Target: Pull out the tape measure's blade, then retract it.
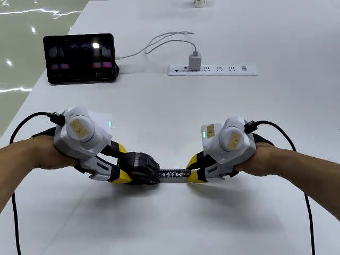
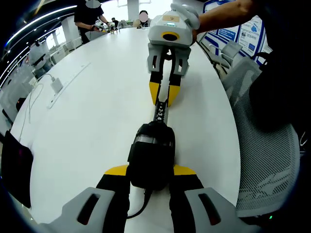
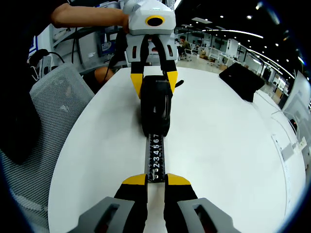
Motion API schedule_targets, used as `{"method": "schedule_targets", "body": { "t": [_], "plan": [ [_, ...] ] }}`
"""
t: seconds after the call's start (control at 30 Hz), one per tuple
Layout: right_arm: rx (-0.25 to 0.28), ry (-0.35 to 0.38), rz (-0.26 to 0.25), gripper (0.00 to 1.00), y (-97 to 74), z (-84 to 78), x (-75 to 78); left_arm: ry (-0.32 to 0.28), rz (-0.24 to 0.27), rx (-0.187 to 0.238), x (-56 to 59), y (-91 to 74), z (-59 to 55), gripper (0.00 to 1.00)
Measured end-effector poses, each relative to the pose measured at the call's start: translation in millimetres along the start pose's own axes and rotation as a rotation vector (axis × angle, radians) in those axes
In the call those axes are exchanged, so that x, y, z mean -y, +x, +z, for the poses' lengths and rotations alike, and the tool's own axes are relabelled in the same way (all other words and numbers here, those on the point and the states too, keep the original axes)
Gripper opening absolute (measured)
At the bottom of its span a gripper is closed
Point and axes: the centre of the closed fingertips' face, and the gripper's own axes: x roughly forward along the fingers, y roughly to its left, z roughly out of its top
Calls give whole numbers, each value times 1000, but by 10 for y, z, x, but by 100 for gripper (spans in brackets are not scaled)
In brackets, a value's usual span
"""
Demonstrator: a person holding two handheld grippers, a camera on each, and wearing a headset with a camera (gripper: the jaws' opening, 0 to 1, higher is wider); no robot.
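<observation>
Tape measure (image 1: pixel 139 168), black case, low on the white tabletop (image 1: pixel 159 111) near the front edge, clamped between the yellow-tipped jaws of the left gripper (image 1: pixel 123 163), one jaw on each flat side of the case. Blade (image 1: pixel 174 173), short length drawn out, running straight from the case mouth to the right gripper (image 1: pixel 192 170), whose jaws are narrowed onto its free end. The two grippers face each other nose to nose, each held by a hand. Head view: blade seen as a short dark strip, markings too small to read; black tablet (image 1: pixel 79 57) at far left with a lit screen; white power strip (image 1: pixel 212 69) behind centre with a charger (image 1: pixel 195 61) plugged in and a pale cable (image 1: pixel 159 42) leading to the tablet; black cords (image 1: pixel 21 127) trailing from both grippers. Right gripper view: blade from above, white numerals 2 to 7 legible between case and jaw tips, and a grey mesh chair (image 3: pixel 53 97) beside the tabletop's edge. Left gripper view: rear of the case between the jaws, a thin black cord or strap hanging from it, and people (image 2: pixel 90 12) at the far end of the tabletop.
</observation>
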Motion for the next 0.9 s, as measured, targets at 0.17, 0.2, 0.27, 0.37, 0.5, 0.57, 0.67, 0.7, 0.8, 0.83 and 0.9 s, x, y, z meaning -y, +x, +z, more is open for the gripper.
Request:
{"method": "schedule_targets", "body": {
  "t": [0.17,0.2,0.27,0.37,0.5,0.57,0.67,0.7,0.8,0.83,0.9],
  "plan": [
    [-3,3,0,8,-41,-47,-1,0,0,-1,-5,2,-1,25],
    [-3,2,-1,8,-46,-52,2,0,0,-1,-5,2,-1,25],
    [-4,3,-1,8,-58,-71,5,-1,-1,-1,-7,4,-1,25],
    [-4,6,-1,8,-77,-93,2,-2,0,-1,-7,4,-2,25],
    [-3,5,-5,8,-112,-130,3,-2,0,-1,-5,3,-1,25],
    [-3,7,-5,8,-125,-144,3,-2,0,-1,-3,3,1,25],
    [-5,8,-6,8,-148,-168,-6,1,0,-2,1,2,2,25],
    [-6,10,-7,8,-160,-181,-6,1,0,-2,3,2,3,25],
    [-9,13,-9,8,-186,-208,-10,0,-1,-2,4,2,4,25],
    [-9,14,-10,8,-198,-220,-12,0,-1,-2,5,2,5,25],
    [-10,15,-10,8,-209,-238,-14,0,-1,-1,6,2,6,25]
  ]
}}
